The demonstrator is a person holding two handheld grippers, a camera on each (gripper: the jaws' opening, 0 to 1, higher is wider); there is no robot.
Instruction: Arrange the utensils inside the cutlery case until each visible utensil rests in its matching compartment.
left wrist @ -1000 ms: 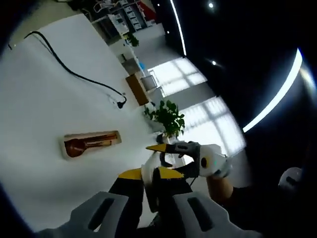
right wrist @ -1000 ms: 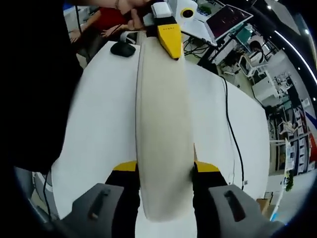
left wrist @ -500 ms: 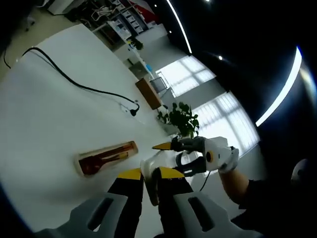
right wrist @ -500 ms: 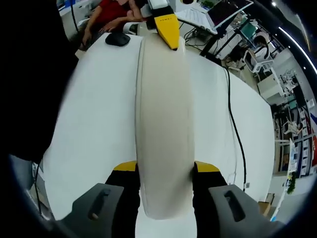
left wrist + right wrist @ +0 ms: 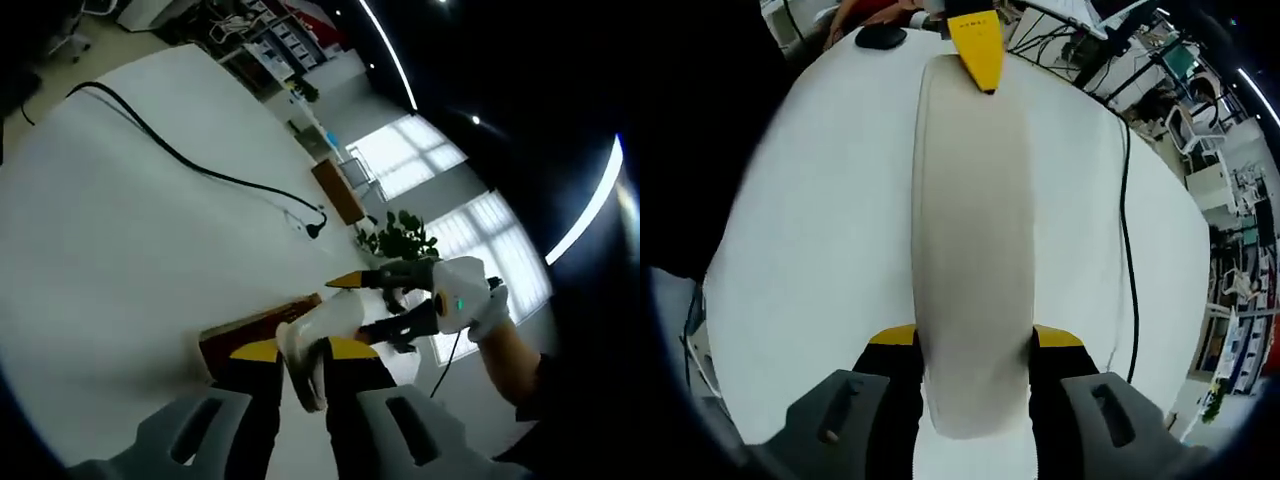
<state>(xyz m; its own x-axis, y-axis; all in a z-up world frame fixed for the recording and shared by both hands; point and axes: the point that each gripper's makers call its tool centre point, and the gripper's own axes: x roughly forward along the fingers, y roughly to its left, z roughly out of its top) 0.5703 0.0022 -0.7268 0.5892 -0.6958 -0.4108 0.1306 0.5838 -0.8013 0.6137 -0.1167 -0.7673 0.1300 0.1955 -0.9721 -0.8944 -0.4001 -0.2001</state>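
Observation:
A long cream case lid (image 5: 970, 230) is held off the table by both ends. My right gripper (image 5: 970, 342) is shut on its near end, and my left gripper (image 5: 975, 45) clamps the far end. In the left gripper view, my left gripper (image 5: 302, 352) is shut on the lid (image 5: 325, 322), with the right gripper (image 5: 365, 305) on the other end. The case base (image 5: 245, 332), dark inside with brown wooden utensils, lies on the white table (image 5: 120, 240) just behind the lid and is partly hidden by it.
A black cable (image 5: 200, 165) runs across the table to a plug; it also shows as a cable (image 5: 1130, 250) on the right. A black mouse (image 5: 880, 37) sits at the far table edge by a person's hand. A potted plant (image 5: 400, 235) stands beyond the table.
Both grippers have kept their hold on the lid. In the left gripper view the case base has come closer to the jaws and now sits partly behind the lid.

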